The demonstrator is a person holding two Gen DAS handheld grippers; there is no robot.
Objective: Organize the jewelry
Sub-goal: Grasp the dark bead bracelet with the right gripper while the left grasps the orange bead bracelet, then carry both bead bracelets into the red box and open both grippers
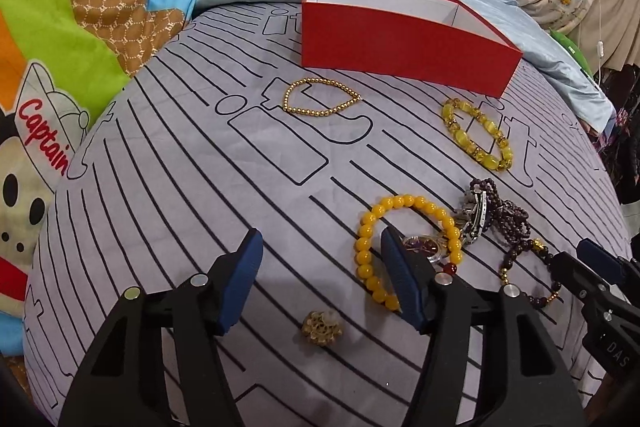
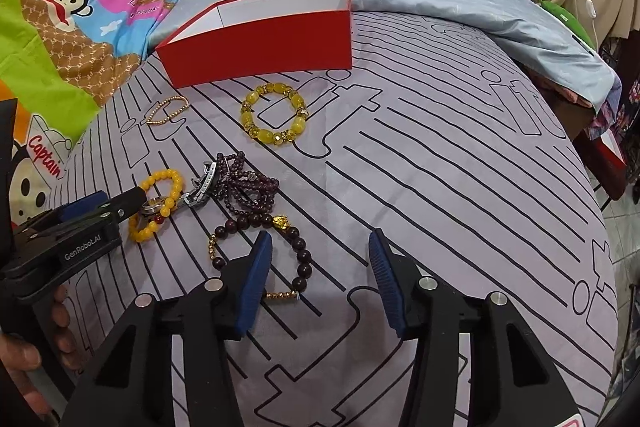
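**Sorting barely begun: jewelry lies outside the red box**

Scanning left to right: the left gripper hangs partly open over the orange bead bracelet, gripping nothing. The right gripper, also partly open, straddles the dark bead bracelet. Every piece sits on the bedspread; the red box looks empty (floor hidden). A tangled watch crowds both targets.

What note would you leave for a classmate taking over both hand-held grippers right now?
Left hand-held gripper: open, low beside the round yellow bead bracelet.
Right hand-held gripper: open, straddling the dark brown bead bracelet.
Red cardboard box: nothing visible inside.
Done: nothing boxed.
Left: thin gold bead chain, translucent yellow chunky bracelet, purple bead strands, small gold filigree ball.
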